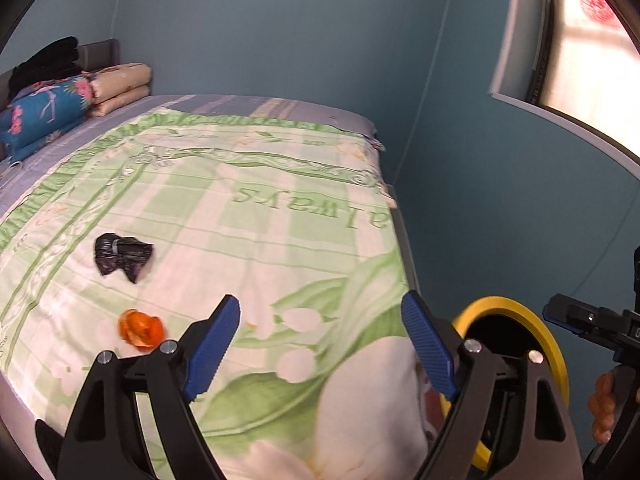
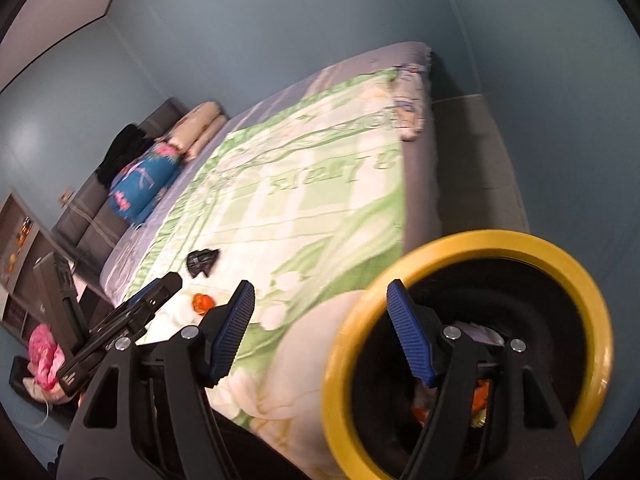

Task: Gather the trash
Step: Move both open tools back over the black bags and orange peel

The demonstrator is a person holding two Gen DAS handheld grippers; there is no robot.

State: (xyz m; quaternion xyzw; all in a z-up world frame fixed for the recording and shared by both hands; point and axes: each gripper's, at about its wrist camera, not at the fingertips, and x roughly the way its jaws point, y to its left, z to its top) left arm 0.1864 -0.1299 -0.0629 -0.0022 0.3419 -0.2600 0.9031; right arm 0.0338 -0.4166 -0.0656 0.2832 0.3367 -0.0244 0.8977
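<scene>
Our left gripper [image 1: 320,344] and right gripper [image 2: 320,332] both wide, empty; yellow-rimmed bin [image 2: 552,252] contents half-hidden, blurred beside the bed [image 1: 240,208].

Right gripper [image 2: 320,332]: jaws apart, nothing between the blue pads. Yellow-rimmed bin [image 2: 472,356]: beside the bed's near corner, black inside, orange scraps at its bottom. Bed cover [image 2: 304,200]: green and white floral. Orange peel [image 2: 202,303] and black crumpled wrapper [image 2: 203,263]: lying apart on the cover. Left gripper [image 2: 154,292]: over the bed's left edge. Folded bedding [image 2: 144,184]: at the headboard.
</scene>
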